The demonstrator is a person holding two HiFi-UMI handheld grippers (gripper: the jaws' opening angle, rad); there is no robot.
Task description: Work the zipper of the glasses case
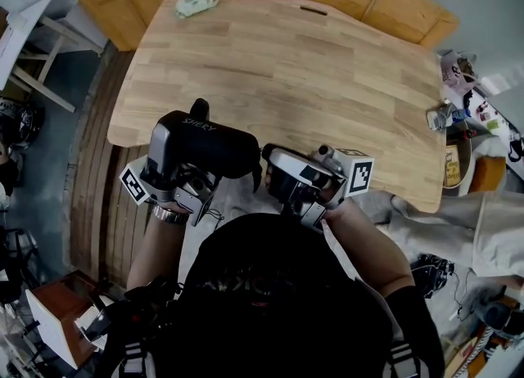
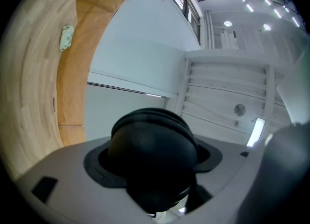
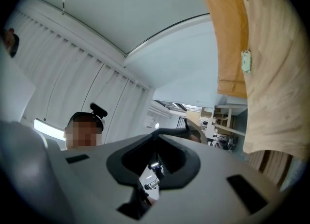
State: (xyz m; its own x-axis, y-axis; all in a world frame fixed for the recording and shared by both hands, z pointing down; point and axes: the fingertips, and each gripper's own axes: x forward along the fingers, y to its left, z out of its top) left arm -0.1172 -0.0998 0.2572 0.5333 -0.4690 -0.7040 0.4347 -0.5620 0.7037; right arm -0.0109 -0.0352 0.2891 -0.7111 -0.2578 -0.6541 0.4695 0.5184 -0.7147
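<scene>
The black glasses case (image 1: pixel 214 149) is held up in front of the person's chest, off the near edge of the table. My left gripper (image 1: pixel 176 154) is shut on its left part; in the left gripper view the rounded case (image 2: pixel 152 145) with its zipper seam fills the space between the jaws. My right gripper (image 1: pixel 274 168) sits at the case's right end. In the right gripper view its jaws (image 3: pixel 155 168) are closed on a small metal zipper pull (image 3: pixel 156 166), with a black strap (image 3: pixel 175 131) arching just above.
The wooden table (image 1: pixel 286 65) lies beyond the grippers, with a small green and white object (image 1: pixel 196 2) at its far left corner. Clutter and bottles (image 1: pixel 458 114) stand off the table's right edge. The person's dark top fills the bottom of the head view.
</scene>
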